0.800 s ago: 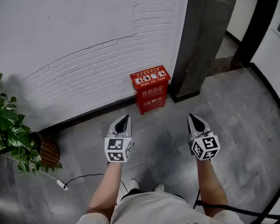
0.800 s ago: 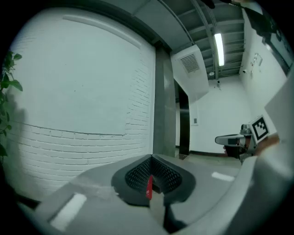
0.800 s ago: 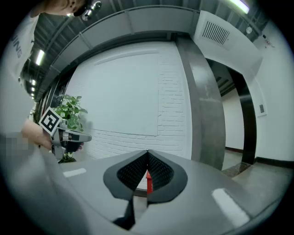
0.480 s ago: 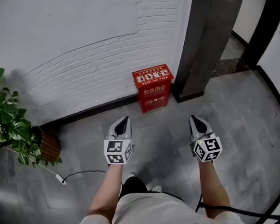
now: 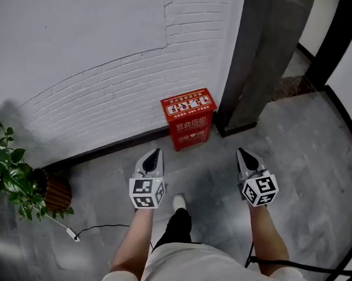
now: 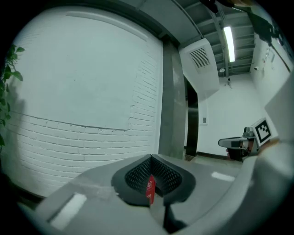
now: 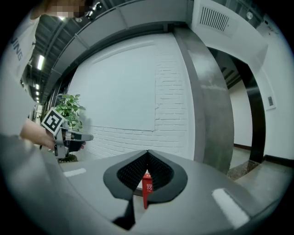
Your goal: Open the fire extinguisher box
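Bearing white Chinese characters, red fire extinguisher box (image 5: 188, 117) stands closed.

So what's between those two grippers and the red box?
Only bare grey floor separates the fire extinguisher box from the left gripper and right gripper; the head view shows it.

— Can anything be read on the fire extinguisher box (image 5: 188, 116)?

— A row of white Chinese characters crosses its red front, too small to read from the head view; the white label (image 5: 189, 103) on its top holds small picture panels, the print too fine; in the right gripper view a sliver of the front shows one white character, cut off.

— And nearer the camera than the box?

— Pale capitals "ANING" on the person's shirt (image 5: 196, 267), the letters beside them unclear; the cube (image 5: 146, 192) on the left gripper (image 5: 155, 151) and the one on the right gripper (image 5: 242, 153) carry black-and-white square code markers, without letters or numbers.
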`<state>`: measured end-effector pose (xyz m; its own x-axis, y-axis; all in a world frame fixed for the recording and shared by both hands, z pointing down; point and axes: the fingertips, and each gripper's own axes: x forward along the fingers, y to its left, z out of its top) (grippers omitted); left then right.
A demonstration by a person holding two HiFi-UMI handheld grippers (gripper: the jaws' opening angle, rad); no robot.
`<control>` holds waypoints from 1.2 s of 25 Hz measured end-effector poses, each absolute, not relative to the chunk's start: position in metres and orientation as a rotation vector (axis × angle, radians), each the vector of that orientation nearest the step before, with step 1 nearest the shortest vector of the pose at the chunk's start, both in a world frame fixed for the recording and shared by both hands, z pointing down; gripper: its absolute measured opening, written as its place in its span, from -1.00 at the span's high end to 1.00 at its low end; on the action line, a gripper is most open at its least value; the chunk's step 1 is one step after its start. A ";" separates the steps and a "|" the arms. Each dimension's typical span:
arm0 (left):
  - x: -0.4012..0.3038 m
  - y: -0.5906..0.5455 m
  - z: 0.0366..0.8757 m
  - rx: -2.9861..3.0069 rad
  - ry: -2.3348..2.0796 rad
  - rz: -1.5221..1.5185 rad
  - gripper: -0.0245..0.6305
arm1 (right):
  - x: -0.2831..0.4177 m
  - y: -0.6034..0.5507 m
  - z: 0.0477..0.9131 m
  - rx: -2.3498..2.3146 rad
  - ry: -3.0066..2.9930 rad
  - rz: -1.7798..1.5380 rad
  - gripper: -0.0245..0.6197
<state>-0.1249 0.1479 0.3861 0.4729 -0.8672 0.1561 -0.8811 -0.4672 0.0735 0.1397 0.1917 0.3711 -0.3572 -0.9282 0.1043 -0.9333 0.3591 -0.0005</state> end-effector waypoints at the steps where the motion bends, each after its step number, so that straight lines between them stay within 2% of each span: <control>1: -0.122 0.132 0.389 2.567 -1.532 0.147 0.91 | 0.142 0.177 0.372 1.728 -2.513 0.089 0.90; 13: -0.120 -0.084 0.372 2.593 -1.553 0.211 0.91 | 0.164 -0.023 0.351 1.786 -2.490 0.096 0.90; 30: -0.088 -0.161 0.401 2.378 -1.722 0.193 0.91 | 0.174 -0.170 0.378 1.473 -2.633 0.159 0.90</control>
<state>-0.0876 -0.1608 0.4006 0.3134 -0.9235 0.2212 -0.9495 -0.3021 0.0841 0.1735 -0.1699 0.3778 -0.5191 -0.8403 0.1562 -0.8530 0.5208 -0.0330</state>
